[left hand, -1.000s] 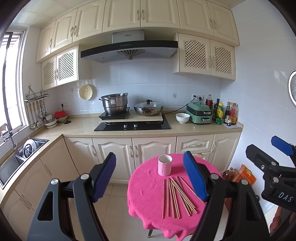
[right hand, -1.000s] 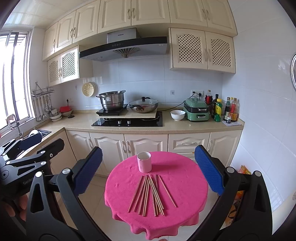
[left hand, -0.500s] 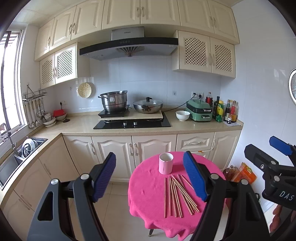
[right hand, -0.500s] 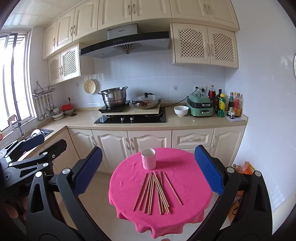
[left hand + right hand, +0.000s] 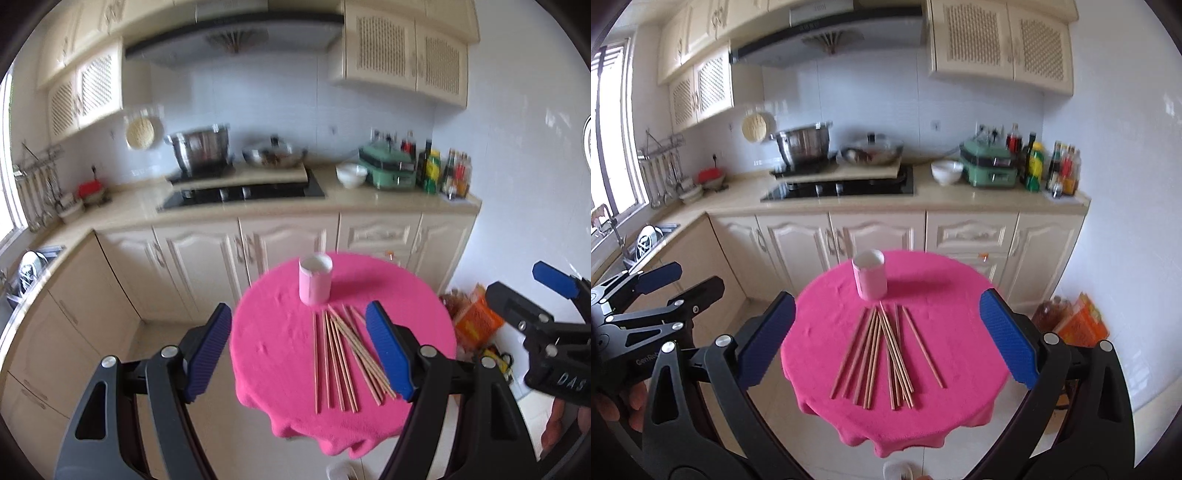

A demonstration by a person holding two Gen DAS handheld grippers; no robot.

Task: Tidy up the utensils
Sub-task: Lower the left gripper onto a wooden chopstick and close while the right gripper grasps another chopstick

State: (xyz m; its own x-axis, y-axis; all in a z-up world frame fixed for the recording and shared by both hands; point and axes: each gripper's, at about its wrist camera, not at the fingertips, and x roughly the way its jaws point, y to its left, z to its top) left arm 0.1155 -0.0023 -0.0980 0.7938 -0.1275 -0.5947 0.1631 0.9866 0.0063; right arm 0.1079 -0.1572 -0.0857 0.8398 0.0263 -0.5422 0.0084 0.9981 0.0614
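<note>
Not much lettering can be made out here. White capitals "DAS" stand on the black body of the right gripper point(image 5: 554, 280), at the lower right of the left wrist view. At the lower left of the right wrist view, the left gripper point(image 5: 661, 284) carries pale letters reading "GenRob", cut off there. The bottle labels by the wall are too blurred to read.

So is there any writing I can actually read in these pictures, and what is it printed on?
"DAS" on the right gripper body, cut off at the frame edge in the left wrist view.
"GenRob" on the left gripper body, running behind the finger in front, in the right wrist view.
Range hood badge: too blurred to read.
Bottle labels on the counter: too small to read.
</note>
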